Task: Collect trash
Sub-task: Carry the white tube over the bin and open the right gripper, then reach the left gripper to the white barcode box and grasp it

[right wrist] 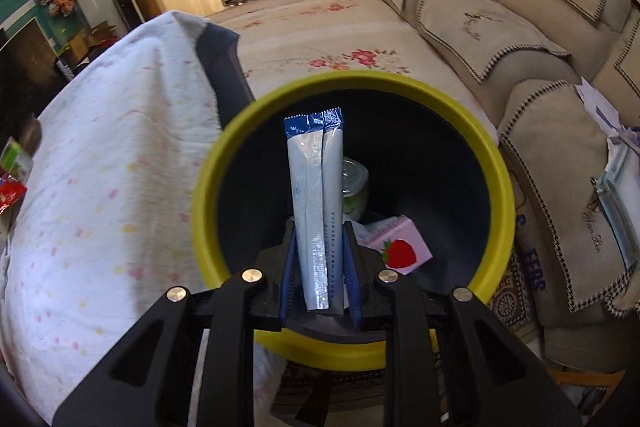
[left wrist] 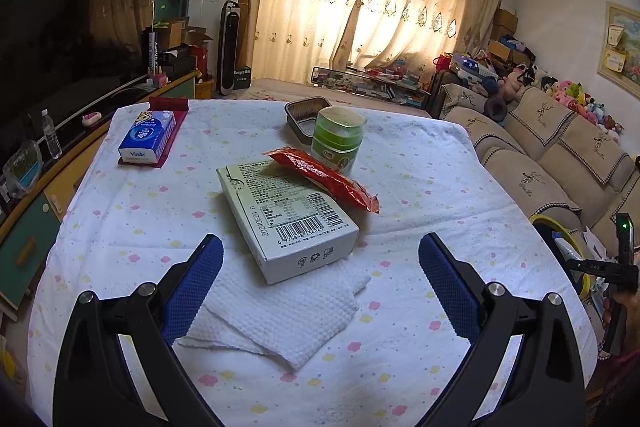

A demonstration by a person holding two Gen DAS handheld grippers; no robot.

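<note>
Right wrist view: the right tool [right wrist: 320, 267], narrowly parted, holds a blue-and-white sachet [right wrist: 316, 211] above the yellow-rimmed bin [right wrist: 496, 163]. Release squarely over the mouth. The left tool [left wrist: 320, 267] gapes empty above the tabletop [left wrist: 420, 187].

Bin [left wrist: 560, 227] mostly cut off.

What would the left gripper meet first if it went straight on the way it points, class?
Most likely the white paper towel lying between the open left gripper fingers, then the cardboard box resting on it; depth is uncertain.
</note>
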